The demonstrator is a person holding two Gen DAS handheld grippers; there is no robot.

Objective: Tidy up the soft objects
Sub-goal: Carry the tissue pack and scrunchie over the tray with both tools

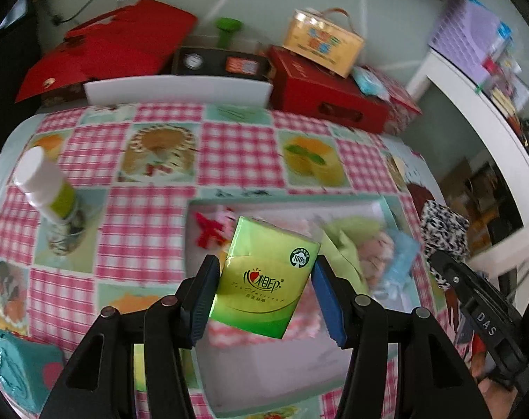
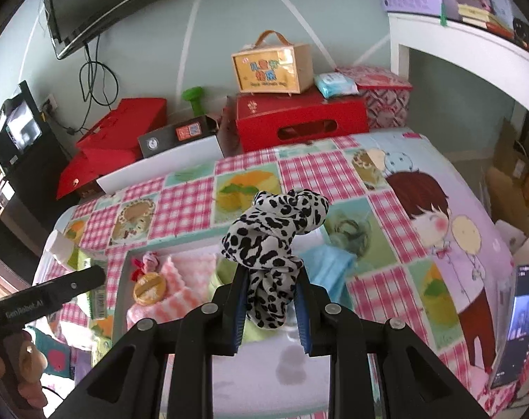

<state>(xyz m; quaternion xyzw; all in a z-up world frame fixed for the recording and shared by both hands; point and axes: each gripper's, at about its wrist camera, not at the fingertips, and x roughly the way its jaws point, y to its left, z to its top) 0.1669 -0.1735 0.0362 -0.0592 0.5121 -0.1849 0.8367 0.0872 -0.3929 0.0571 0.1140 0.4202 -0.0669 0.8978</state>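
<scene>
left gripper [image 1: 264, 289] clamps green tissue pack [image 1: 264, 279] over white tray [image 1: 288, 359] | right gripper [image 2: 269, 300] pinches leopard scrunchie [image 2: 269, 234], tray at 6 o'clock | lower into bare tray space before releasing

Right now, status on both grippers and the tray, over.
Left gripper shut on green tissue pack, above white tray. Right gripper shut on leopard-print scrunchie. Tray already holds cloths; bottle stands clear.

The tissue pack [image 1: 267, 279] is green; the scrunchie [image 2: 271, 234] is white with black spots; the cloth [image 1: 159, 160] is pink gingham with cake pictures; the fingers [image 1: 329, 300] have blue pads.
</scene>
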